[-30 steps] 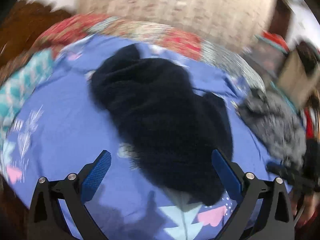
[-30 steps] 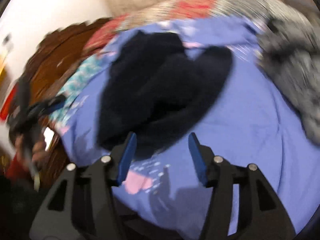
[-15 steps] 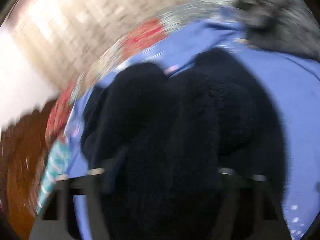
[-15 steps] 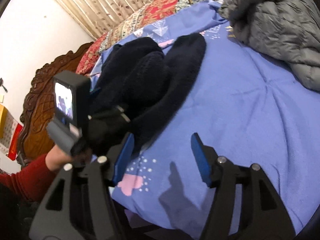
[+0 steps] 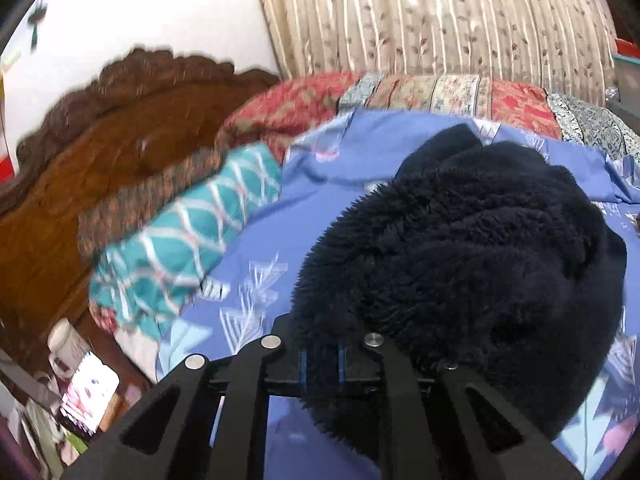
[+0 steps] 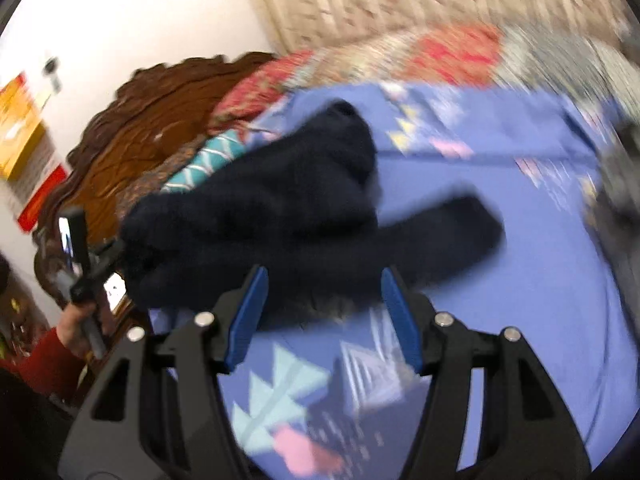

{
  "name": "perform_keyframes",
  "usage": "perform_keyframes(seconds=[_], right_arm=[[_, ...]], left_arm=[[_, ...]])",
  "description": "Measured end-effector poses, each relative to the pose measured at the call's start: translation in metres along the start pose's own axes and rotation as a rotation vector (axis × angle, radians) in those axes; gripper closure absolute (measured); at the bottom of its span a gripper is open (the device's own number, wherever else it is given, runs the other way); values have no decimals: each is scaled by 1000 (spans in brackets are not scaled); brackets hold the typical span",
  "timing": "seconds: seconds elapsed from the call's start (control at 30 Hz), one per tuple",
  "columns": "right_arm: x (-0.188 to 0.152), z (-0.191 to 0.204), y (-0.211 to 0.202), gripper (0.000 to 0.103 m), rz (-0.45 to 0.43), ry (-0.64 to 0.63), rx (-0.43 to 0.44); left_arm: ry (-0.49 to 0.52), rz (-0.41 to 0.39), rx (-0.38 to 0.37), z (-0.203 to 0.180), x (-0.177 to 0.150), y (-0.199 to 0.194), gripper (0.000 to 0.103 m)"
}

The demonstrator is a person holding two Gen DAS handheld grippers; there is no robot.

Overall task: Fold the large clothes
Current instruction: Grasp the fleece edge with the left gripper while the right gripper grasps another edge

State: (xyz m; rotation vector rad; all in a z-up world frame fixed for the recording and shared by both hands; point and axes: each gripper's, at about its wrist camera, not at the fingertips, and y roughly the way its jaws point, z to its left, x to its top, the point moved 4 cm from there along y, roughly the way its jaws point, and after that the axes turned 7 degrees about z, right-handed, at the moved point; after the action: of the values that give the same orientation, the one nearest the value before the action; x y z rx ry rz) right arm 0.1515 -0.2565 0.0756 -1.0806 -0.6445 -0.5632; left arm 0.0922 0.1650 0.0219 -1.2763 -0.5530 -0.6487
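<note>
Far left in my left wrist view: carved wooden headboard (image 5: 100,148), then a teal patterned pillow (image 5: 188,236) lying along the bed's left edge. Open blue bedsheet (image 5: 288,216) btwn pillow and the dark fleece garment (image 5: 480,248), so there's bare sheet on that side. My left gripper (image 5: 320,360) is clenched on the fleece's near-left edge; blue pads nearly together w/ fabric bunched over them. The fleece piles up from there toward center-right of the bed. Behind it, a red patchwork quilt (image 5: 440,92) runs along the far edge, curtain (image 5: 440,20) above.

Right wrist view, blurry: left hand (image 6: 80,328) w/ red sleeve grips the other tool's handle at far left, by the headboard (image 6: 132,136). Fleece (image 6: 260,216) is bunched at that left end, and a sleeve-like arm of it (image 6: 440,232) stretches right across the sheet (image 6: 540,280). My right gripper (image 6: 324,316) is released, fingers wide apart, holding nothing, just at the fleece's near edge; can't tell if pads touch it. Plenty of bare sheet to the right of the sleeve end and in front of me. Grey bundle at far right edge (image 6: 624,184), too blurred to ID.
</note>
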Motion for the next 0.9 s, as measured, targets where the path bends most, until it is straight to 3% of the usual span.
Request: perform_keyframes(seconds=[0.1,0.2,0.33,0.43,0.53,0.63,0.7,0.73,0.8,0.9], right_arm=[[23,40,33,45,24,-180,-54],[3,64,88,38,148,-443,-222],[-27,57,132,19,172,-648,-446],[-29,38,154,19,200,-640,-495],[-5,37,162,19,145,-608,-489],[16,41,186,19,151,-690,-558],[24,45,190,54,182,-681,-532],[31,46,187,84,193,-649,-506],[50,58,161,87,123,-581,-437],[79,85,104,89,-17,-548,-408]], left_arm=[[-23,35,-55,3,-20,13,70],[-19,19,-69,-2,-27,18,70],[-16,16,-96,-6,-27,20,67],[-25,28,-136,-5,-30,15,63],[-37,48,-164,-4,-41,5,56],[-76,78,-224,-10,-55,-3,43],[-114,110,-257,-18,-62,-1,30],[-127,124,-260,-21,-64,3,22],[-133,146,-272,-29,-69,15,21],[-97,170,-266,-42,-71,27,21]])
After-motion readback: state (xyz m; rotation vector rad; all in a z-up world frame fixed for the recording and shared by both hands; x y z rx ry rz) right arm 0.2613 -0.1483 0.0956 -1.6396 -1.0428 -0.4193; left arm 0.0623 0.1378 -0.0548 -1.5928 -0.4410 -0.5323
